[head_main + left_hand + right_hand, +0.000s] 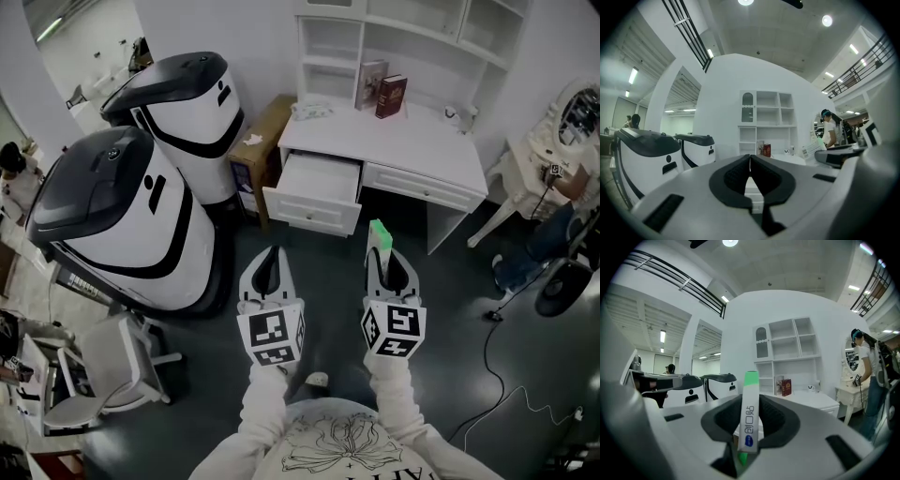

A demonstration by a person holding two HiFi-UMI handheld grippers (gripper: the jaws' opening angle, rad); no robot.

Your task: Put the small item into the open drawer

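A slim white and green packet (748,414) stands upright between the pads of my right gripper (382,251), which is shut on it; its green tip (380,232) shows in the head view. My left gripper (267,265) hangs beside it, shut and empty, its pads (740,176) meeting in the left gripper view. Ahead stands a white desk (422,155) with its left drawer (315,192) pulled open. Both grippers are held short of the drawer, above the dark floor. The drawer's inside looks bare from the head view.
Two large white and black machines (122,216) stand to the left of the desk. A cardboard box (258,150) sits between them and the desk. Two books (382,94) stand on the desk under its shelves. A white chair (94,366) is at lower left, a person (865,376) at the right.
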